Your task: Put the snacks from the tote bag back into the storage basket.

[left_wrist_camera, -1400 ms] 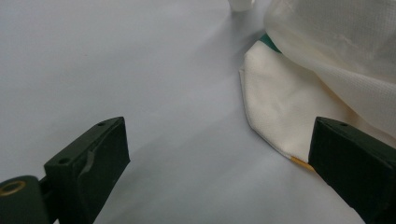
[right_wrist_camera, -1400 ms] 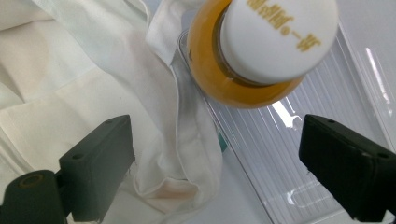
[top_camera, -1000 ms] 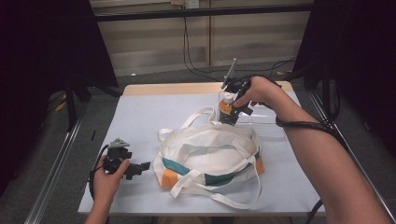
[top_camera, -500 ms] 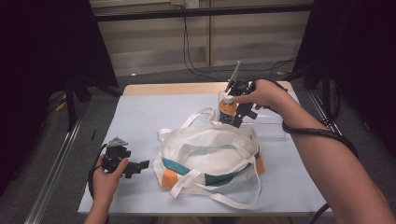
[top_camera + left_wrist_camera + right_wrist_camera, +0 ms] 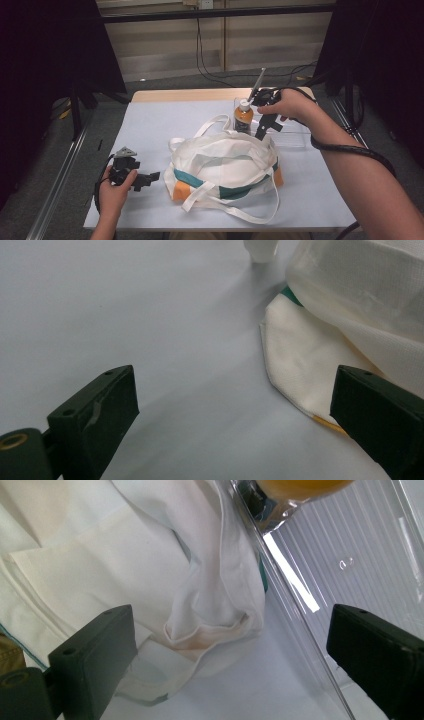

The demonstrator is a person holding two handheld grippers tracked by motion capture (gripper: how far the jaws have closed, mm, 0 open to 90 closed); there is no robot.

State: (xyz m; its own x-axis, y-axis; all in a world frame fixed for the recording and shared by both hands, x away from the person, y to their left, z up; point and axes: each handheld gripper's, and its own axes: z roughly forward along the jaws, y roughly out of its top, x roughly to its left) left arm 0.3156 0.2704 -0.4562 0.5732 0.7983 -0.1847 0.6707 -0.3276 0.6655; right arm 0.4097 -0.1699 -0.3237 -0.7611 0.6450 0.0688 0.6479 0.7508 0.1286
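A white tote bag with teal and orange panels lies slumped in the middle of the table. Behind it an orange-filled bottle with a white cap stands upright in a clear tray. My right gripper hangs just right of the bottle, pointing down at the bag's far edge. Its jaws have just been opening and nothing is between them. In the right gripper view the right gripper is open over the bag's cloth and the tray wall. My left gripper rests open at the front left, and in its own view the left gripper faces the bag's corner.
Pale blue covering spreads across the table, with a wooden strip at the back edge. The bag's loose handles trail toward the front edge. A black cable runs along the right forearm.
My right gripper has slid a little to the right, away from the bottle, which stays standing in the tray. The left hand has kept still.
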